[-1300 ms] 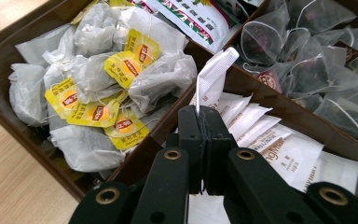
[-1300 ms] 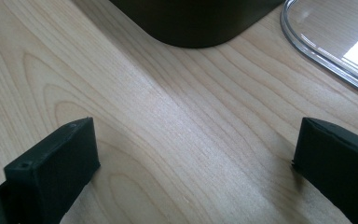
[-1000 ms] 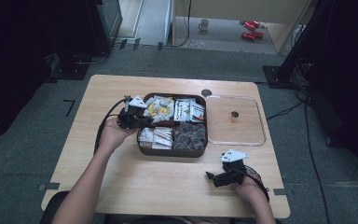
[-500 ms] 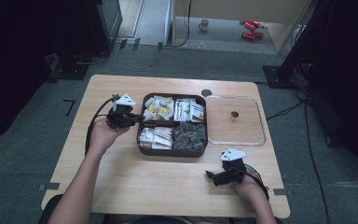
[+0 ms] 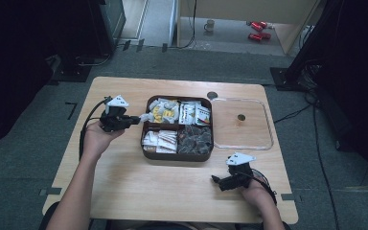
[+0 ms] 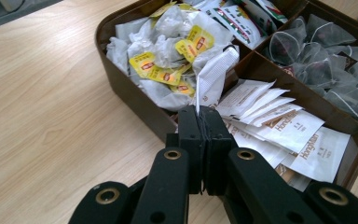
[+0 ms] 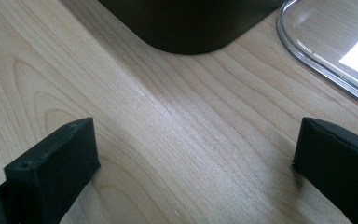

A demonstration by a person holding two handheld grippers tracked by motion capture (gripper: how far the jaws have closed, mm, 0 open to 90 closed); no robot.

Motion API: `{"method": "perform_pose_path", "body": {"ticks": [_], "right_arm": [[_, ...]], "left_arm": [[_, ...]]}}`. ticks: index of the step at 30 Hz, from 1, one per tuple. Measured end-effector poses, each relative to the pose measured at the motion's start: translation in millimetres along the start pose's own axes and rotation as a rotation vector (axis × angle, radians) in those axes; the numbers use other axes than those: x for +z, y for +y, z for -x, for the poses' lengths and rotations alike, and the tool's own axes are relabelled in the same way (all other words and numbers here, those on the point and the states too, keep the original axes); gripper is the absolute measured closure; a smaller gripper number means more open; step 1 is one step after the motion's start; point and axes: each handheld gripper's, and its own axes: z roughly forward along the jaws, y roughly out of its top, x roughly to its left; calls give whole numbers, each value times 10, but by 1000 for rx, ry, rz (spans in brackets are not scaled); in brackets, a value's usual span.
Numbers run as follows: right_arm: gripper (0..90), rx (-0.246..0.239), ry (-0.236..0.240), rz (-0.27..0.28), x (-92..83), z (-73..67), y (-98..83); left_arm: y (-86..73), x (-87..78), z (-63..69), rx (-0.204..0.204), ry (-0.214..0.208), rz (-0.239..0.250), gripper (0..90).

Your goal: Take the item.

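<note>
The left claw [image 6: 204, 122] is clamped shut on a white sachet [image 6: 213, 74], held over the left rim of the box [image 5: 146, 153]. Best kept pinched and lifted clear before carrying. The right claw [image 7: 193, 161] rests wide open, empty, on the surface [image 5: 172, 191].

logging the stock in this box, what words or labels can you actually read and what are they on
"HongMan": on the white sachets in the brown box's near compartment.
Yellow tags on the tea bags: red logo, too blurred to read.
White packet held in the left gripper: print too small to read.
</note>
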Motion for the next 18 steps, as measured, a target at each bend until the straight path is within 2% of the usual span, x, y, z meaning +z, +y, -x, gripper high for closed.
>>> {"method": "perform_pose_path", "body": {"ticks": [13, 18], "right_arm": [[0, -3, 2, 0, 0, 5, 1], [0, -4, 3, 0, 2, 7, 2]], "left_arm": [[-149, -84, -168, -50, 27, -5, 894], [-229, -94, -259, -82, 29, -7, 894]]}}
